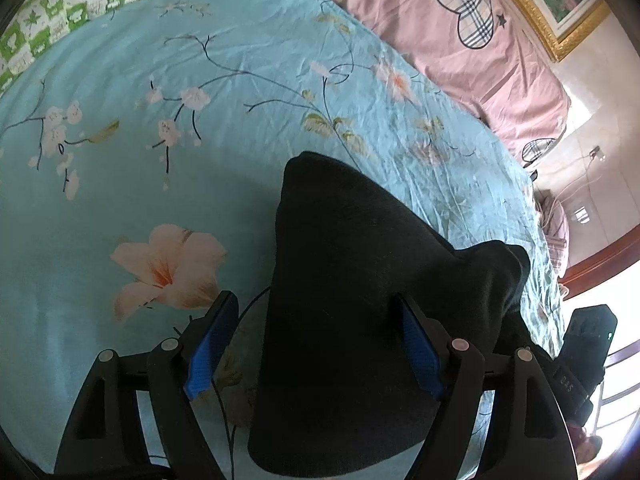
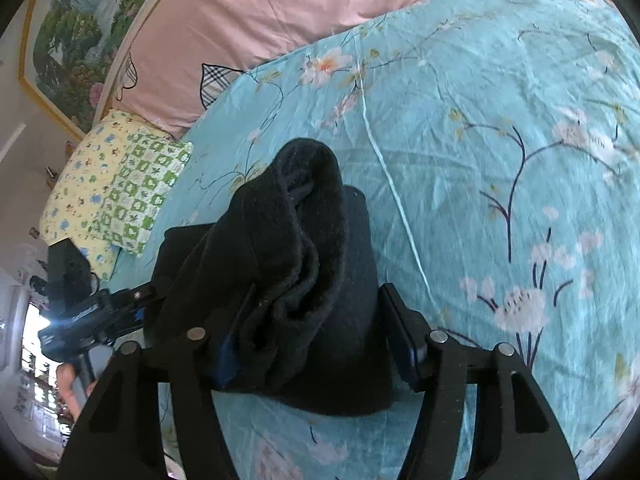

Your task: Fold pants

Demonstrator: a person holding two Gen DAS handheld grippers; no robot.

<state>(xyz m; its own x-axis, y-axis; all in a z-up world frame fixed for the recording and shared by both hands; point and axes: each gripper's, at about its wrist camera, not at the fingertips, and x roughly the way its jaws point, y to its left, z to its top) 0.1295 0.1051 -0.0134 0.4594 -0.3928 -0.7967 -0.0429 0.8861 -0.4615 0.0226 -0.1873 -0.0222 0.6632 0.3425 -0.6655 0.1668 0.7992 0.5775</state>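
Note:
The black pants (image 1: 352,288) lie folded in a thick bundle on the turquoise flowered bed sheet (image 1: 168,208). My left gripper (image 1: 316,304) is open, its blue-padded fingers (image 1: 212,340) straddling the bundle's near end without pinching it. In the right wrist view the pants (image 2: 296,248) are bunched, with a rolled hem sticking up. My right gripper (image 2: 316,300) is open too, its fingers on either side of the cloth. The other gripper shows at the left edge (image 2: 80,320).
A pink duvet (image 1: 460,40) with plaid hearts lies along the far side of the bed. A green and yellow patterned pillow (image 2: 120,188) sits at the head. A framed painting (image 2: 72,40) hangs on the wall. The bed edge drops off at the right (image 1: 556,280).

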